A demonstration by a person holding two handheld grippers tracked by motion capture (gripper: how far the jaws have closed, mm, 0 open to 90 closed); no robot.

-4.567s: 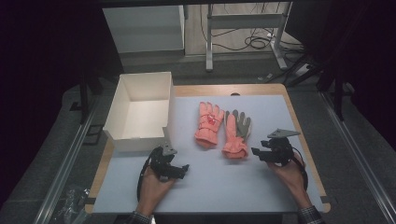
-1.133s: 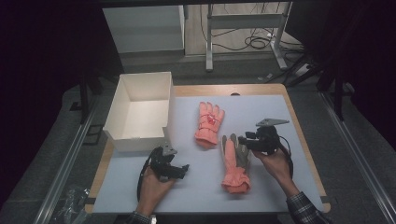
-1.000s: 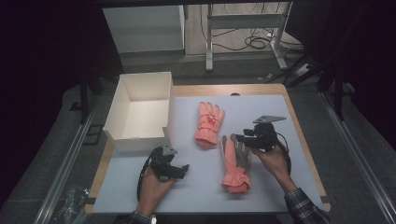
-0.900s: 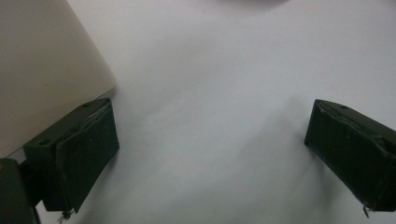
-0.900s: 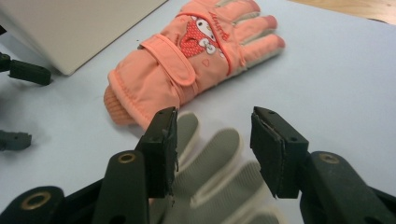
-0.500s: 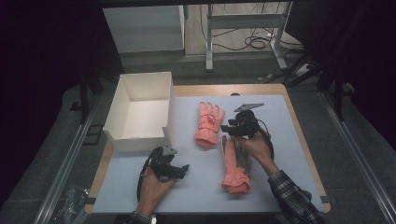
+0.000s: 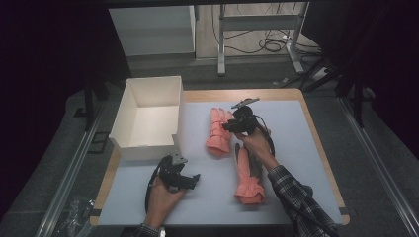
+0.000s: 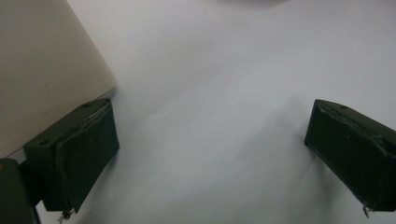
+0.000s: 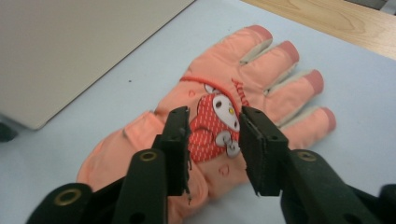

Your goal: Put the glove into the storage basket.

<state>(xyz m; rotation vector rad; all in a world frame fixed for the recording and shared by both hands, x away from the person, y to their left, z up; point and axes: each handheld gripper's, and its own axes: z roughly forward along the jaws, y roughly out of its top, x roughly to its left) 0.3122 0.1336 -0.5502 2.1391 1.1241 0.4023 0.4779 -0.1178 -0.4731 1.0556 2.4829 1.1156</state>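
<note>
Right gripper view showed the right gripper (image 9: 212,140), jaws half open and just closing with nothing pinched yet, above the far pink glove (image 9: 210,116) beside the box (image 7: 148,113); a shallow nip could slip off the fabric. Left gripper (image 8: 210,154) rested wide open, empty.

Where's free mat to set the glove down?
Free: right of the near glove up to the mat's right edge; the near strip beside the left gripper. Crowded: mid-mat, where the right gripper hangs over the far glove beside the box.
</note>
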